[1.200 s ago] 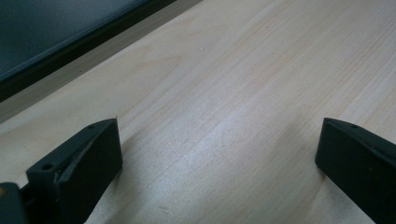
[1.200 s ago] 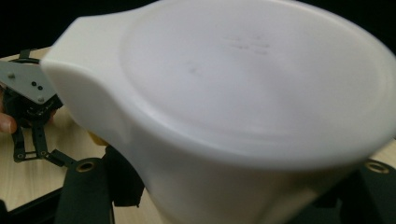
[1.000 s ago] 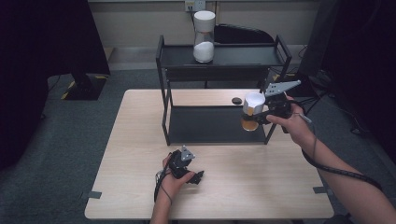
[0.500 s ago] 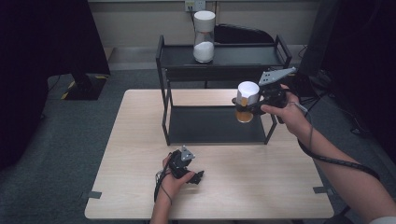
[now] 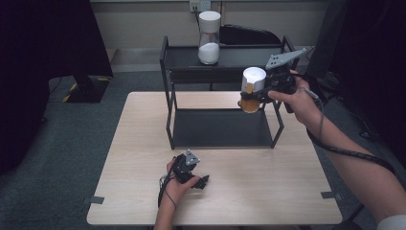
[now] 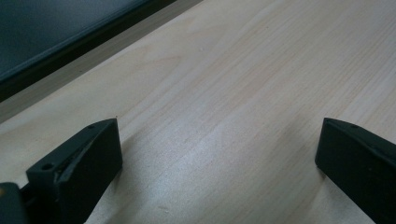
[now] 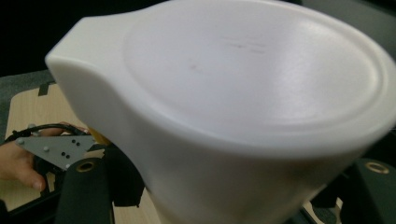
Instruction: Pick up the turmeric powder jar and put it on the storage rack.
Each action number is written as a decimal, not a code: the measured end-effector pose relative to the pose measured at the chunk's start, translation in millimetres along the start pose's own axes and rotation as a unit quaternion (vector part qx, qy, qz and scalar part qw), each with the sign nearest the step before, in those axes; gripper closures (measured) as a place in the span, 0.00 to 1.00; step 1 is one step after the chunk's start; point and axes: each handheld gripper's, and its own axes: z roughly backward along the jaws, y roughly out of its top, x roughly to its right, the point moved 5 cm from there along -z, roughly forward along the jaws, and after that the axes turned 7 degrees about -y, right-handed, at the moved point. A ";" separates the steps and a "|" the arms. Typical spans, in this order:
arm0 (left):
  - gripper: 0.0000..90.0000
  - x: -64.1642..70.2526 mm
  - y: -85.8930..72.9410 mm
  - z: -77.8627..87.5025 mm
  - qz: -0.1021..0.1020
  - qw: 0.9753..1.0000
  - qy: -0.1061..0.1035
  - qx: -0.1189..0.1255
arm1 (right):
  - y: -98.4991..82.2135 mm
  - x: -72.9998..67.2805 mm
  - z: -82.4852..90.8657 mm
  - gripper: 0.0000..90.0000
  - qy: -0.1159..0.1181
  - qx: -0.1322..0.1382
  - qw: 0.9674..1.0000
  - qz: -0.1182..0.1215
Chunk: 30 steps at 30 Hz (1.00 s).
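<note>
Clamped in the right gripper [image 5: 251, 95]: white-lidded clear jar of amber contents [image 5: 252, 89], upright, beside the black metal two-tier shelf [image 5: 225, 57], just below its top tier; left gripper [image 5: 203, 181] agape, resting far off on the pale wooden table [image 5: 268, 191].

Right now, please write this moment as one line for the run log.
right gripper: shut on white-lidded jar, in air beside rack | left gripper: open, on table | second jar: on rack top

- A two-level rack [image 5: 171, 103] stood on the far half of the table [image 5: 287, 191].
- One jar [image 5: 209, 37] sat on its top shelf, left of centre.
- A second jar [image 5: 251, 89], clamped in the right gripper [image 5: 258, 94], hung before the rack's right end.
- The left gripper [image 5: 203, 181] rested on the table's near part, well before the rack.
</note>
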 end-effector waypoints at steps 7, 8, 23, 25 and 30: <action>0.00 -0.1 0.1 0.1 0.000 1.000 0.000 0.000 | 19.8 3.7 4.3 0.34 -0.009 0.000 1.000 -0.001; 0.00 -0.1 0.2 0.1 0.000 1.000 0.000 -0.001 | 22.6 4.3 4.6 0.34 -0.011 -0.001 1.000 -0.001; 0.00 0.0 0.0 0.0 0.000 1.000 0.000 0.000 | 64.6 7.8 11.7 0.34 -0.025 0.009 1.000 0.000; 0.00 0.0 0.0 0.0 0.000 1.000 0.000 0.000 | 70.5 8.5 13.2 0.34 -0.028 0.013 1.000 -0.003; 0.00 -0.1 0.0 0.0 0.000 1.000 0.000 0.000 | 83.9 12.0 14.7 0.34 -0.028 0.014 0.999 -0.011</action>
